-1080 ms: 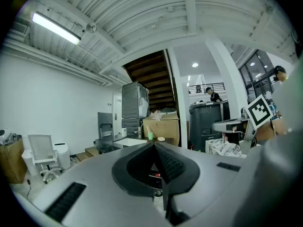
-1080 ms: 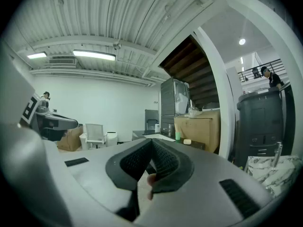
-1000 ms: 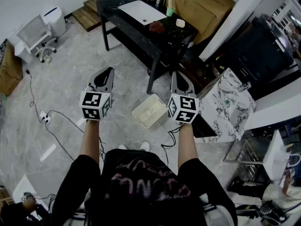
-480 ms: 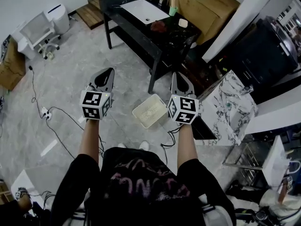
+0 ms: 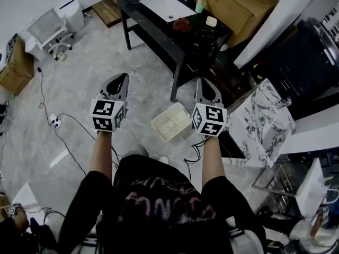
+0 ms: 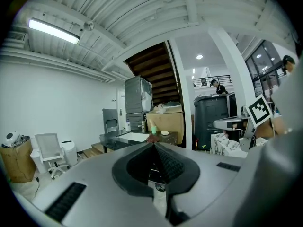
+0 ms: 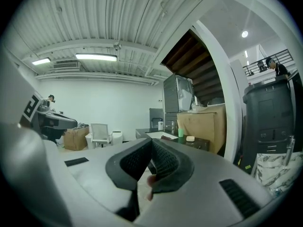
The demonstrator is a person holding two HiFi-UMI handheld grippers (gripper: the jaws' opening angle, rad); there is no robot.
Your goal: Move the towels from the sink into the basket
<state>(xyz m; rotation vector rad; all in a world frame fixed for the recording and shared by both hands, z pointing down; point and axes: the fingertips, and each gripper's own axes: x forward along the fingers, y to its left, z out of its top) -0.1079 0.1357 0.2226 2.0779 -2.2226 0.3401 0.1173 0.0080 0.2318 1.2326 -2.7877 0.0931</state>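
In the head view a white sink (image 5: 168,7) is set into a black table (image 5: 159,33) at the top. A dark red crumpled towel (image 5: 181,24) lies on the tabletop just right of the sink. A cream perforated basket (image 5: 170,121) stands on the floor between my two arms. My left gripper (image 5: 122,78) and right gripper (image 5: 203,82) are held out side by side, well short of the table, both shut and empty. In the left gripper view the left gripper (image 6: 154,144) has its jaws closed tip to tip, and so has the right gripper (image 7: 151,141) in its view.
A green cup (image 5: 200,7) and a small pale object (image 5: 211,21) sit on the table near the towel. A large cardboard box (image 5: 238,4) stands behind it. A marbled block (image 5: 259,123) is close on the right. Cables (image 5: 58,126) cross the floor left, near a white chair (image 5: 50,33).
The table and sink have slid down in the head view, so they are nearer. Both grippers have kept side by side and stayed shut.
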